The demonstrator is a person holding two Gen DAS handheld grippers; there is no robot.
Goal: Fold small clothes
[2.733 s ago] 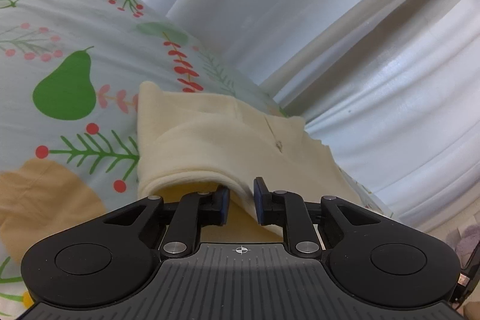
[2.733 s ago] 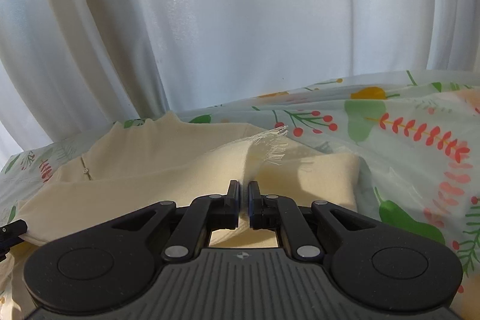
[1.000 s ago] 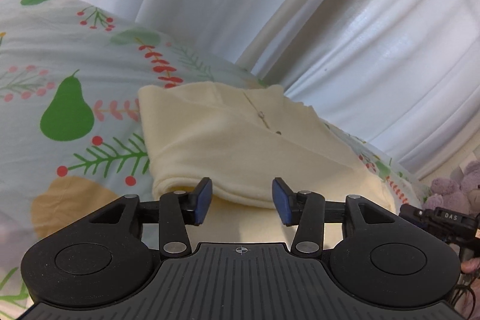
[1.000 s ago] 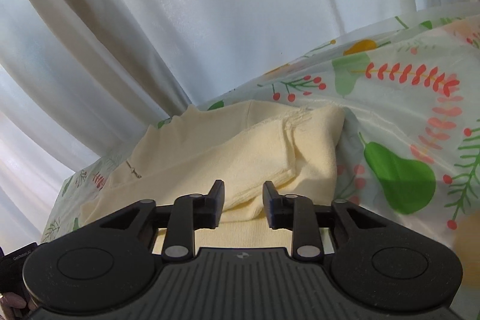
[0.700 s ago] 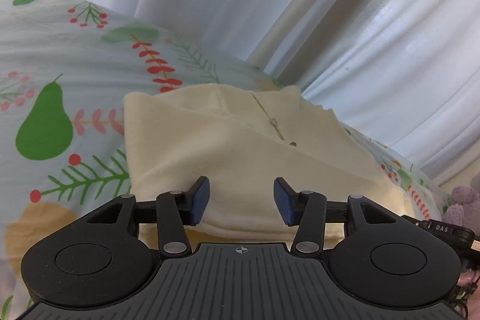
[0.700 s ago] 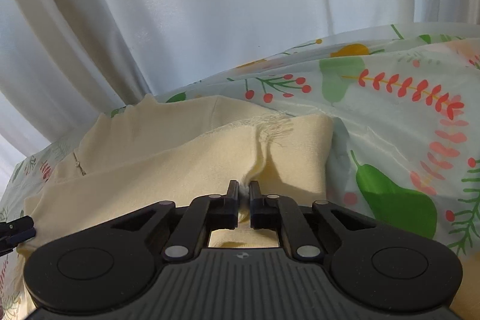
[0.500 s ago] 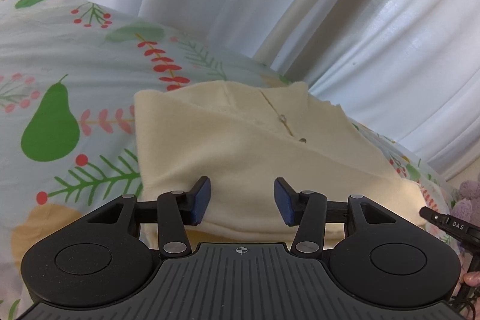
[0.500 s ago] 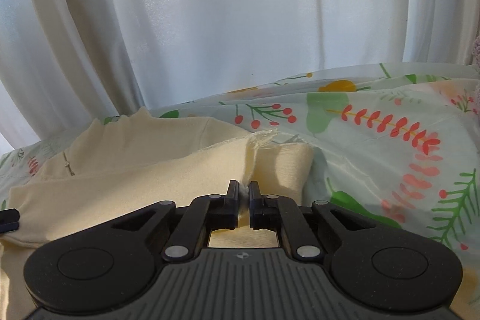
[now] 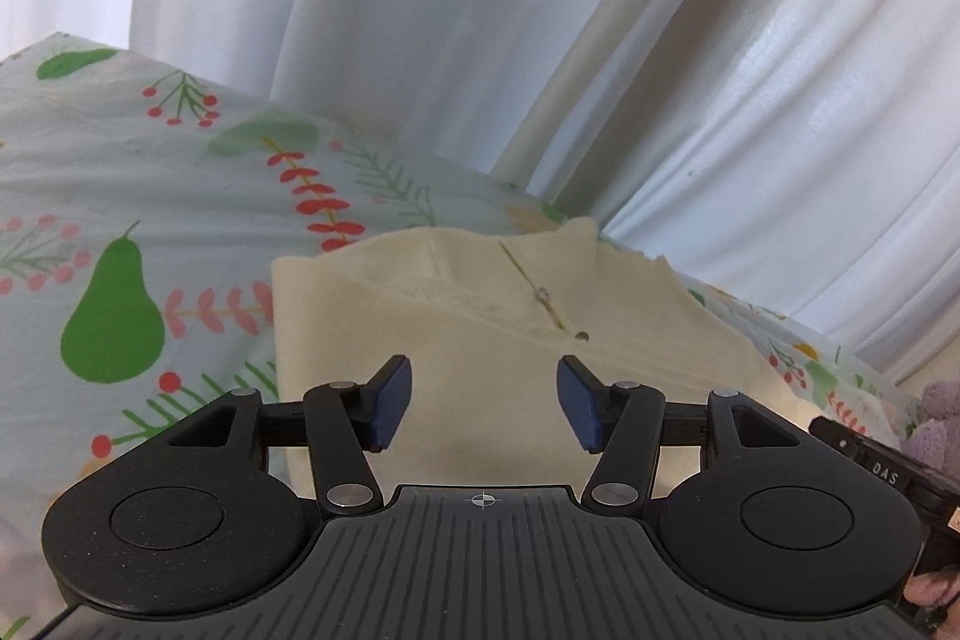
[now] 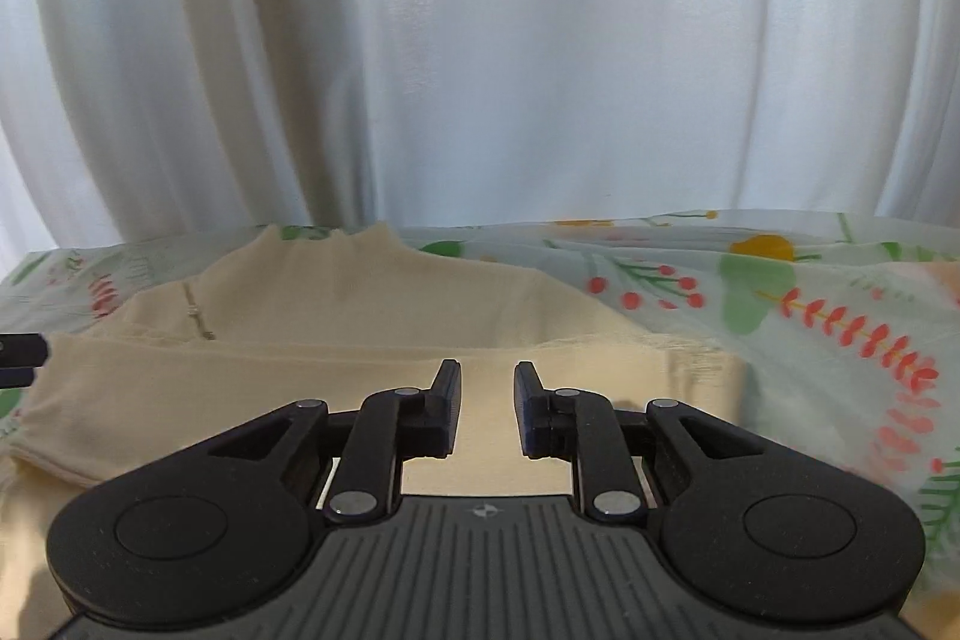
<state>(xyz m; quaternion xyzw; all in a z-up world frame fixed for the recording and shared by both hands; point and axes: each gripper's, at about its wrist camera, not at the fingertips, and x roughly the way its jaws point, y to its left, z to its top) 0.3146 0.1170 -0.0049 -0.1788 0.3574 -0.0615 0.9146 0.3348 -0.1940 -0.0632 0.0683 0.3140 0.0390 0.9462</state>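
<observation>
Cream zip-neck top (image 9: pixel 480 340) lies crosswise under both your grippers, left gripper (image 9: pixel 485 405) and right gripper (image 10: pixel 487 411) each parted, jaws just opening, gripping nothing, near the bedsheet's (image 9: pixel 150 196) far edge.

Bedroom: printed bedsheet (image 9: pixel 150 172), white curtains (image 10: pixel 480 40).

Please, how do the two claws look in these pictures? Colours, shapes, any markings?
Both are black plastic: a ribbed middle plate with a small crosshair mark, two round discs at its sides, and jointed link arms with silver rivets. The left claw has blue pads. The right claw has dark pads; in the left view its body shows white letters "DAS".
</observation>
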